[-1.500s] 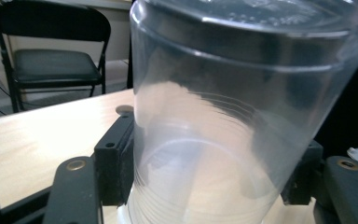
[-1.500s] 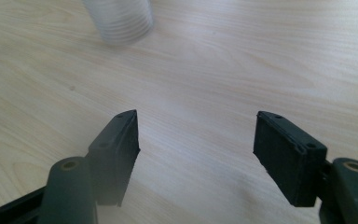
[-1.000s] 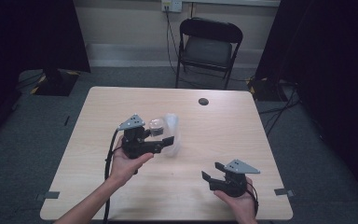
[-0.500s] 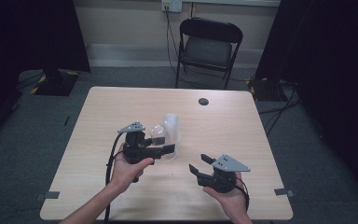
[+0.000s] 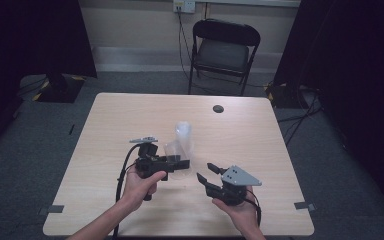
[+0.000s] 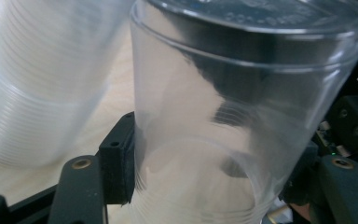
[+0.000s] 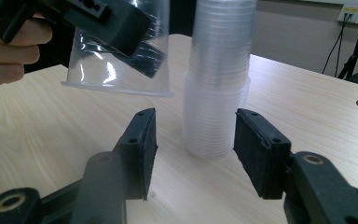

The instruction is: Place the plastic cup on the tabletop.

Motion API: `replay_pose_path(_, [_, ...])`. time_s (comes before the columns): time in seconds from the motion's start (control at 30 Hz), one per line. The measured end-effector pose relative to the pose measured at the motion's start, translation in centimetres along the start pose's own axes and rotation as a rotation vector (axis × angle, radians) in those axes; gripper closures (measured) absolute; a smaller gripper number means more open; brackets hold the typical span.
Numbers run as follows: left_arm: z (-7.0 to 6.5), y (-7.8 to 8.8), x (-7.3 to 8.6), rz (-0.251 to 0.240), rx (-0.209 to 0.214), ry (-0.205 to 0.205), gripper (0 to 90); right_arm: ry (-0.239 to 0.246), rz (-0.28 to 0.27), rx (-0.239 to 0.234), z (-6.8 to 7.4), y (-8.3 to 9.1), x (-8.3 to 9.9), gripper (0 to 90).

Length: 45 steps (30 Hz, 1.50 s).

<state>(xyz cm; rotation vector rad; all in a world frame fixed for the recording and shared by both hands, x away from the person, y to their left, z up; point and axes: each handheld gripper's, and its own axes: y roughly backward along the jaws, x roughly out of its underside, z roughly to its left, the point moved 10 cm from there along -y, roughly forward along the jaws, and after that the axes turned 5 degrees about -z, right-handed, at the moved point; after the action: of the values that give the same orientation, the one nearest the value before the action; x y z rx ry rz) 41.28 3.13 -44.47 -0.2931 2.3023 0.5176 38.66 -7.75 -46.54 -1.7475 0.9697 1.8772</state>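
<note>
- Left gripper [image 5: 180, 162]: clamped on a single clear plastic cup [image 5: 173, 150], one jaw pad inside the cup wall and one outside; held off the tabletop [image 5: 105, 130], mouth down, near the middle, slightly toward the near edge.
- Same cup [image 6: 223, 116] seen close in the left gripper view: transparent, ribbed wall, black pad pressed flat against its left side.
- Same cup [image 7: 116, 56] in the right gripper view: hanging tilted above the wood, rim [image 7: 116, 88] clear of the surface, pinched by the left gripper [image 7: 121, 32], with fingers of the left hand [image 7: 9, 46] at the upper left.
- Stack of clear cups [image 5: 183, 137]: standing upright, mouth down, on the tabletop about midway between the left and right edges, just beside the held cup, on its far right.
- Stack [image 7: 216, 79] again: touching the table, apart from the held cup's rim, framed between the right gripper's jaws but farther off, no contact.
- Right gripper [image 5: 206, 175]: released, holding nothing, jaws just been closing partway with nothing between the pads; held near the near edge, right of centre, tips pointing toward the stack.
- Small dark round disc [image 5: 218, 108]: flat on the tabletop close to the far edge, right of centre, well apart from the cups.
- Folding chair [image 5: 223, 47]: black, beyond the far edge.
</note>
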Motion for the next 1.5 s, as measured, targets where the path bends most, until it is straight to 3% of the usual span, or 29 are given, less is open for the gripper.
replay_pose_path(0.03, [-0.2, -0.2, 0.1, 0.004, 0.018, 0.031, 37.1, 0.005, -0.003, -0.007, 0.2, -0.1, 0.0, 50.7])
replay_pose_path(0.23, [-0.2, -0.3, 0.4, 0.015, 0.045, 0.07, 37.3, 0.02, -0.001, -0.042, 1.3, -0.7, 0.3, 57.1])
replay_pose_path(0.4, [-0.1, -0.3, 0.5, 0.012, 0.066, 0.127, 37.4, 0.051, -0.035, -0.069, 2.0, -1.2, -0.1, 60.4])
replay_pose_path(0.6, [-0.2, -0.3, 0.7, 0.006, 0.091, 0.175, 37.5, 0.076, -0.083, -0.06, 2.1, -1.1, -0.7, 65.3])
replay_pose_path(0.73, [-0.6, -0.6, 1.1, 0.027, 0.113, 0.204, 38.1, 0.094, -0.1, -0.059, 2.3, -1.1, -0.7, 66.9])
replay_pose_path(0.9, [-1.4, -0.9, 1.4, 0.03, 0.133, 0.204, 38.7, 0.113, -0.116, -0.047, 2.5, -1.2, -0.8, 67.5])
replay_pose_path(1.23, [-2.9, -1.5, 2.1, 0.052, 0.178, 0.201, 37.4, 0.103, -0.168, -0.036, 2.4, -1.5, -1.2, 68.5])
replay_pose_path(1.5, [-3.4, -1.8, 2.5, 0.063, 0.198, 0.167, 32.5, 0.087, -0.192, -0.021, 2.2, -1.2, -1.6, 77.2])
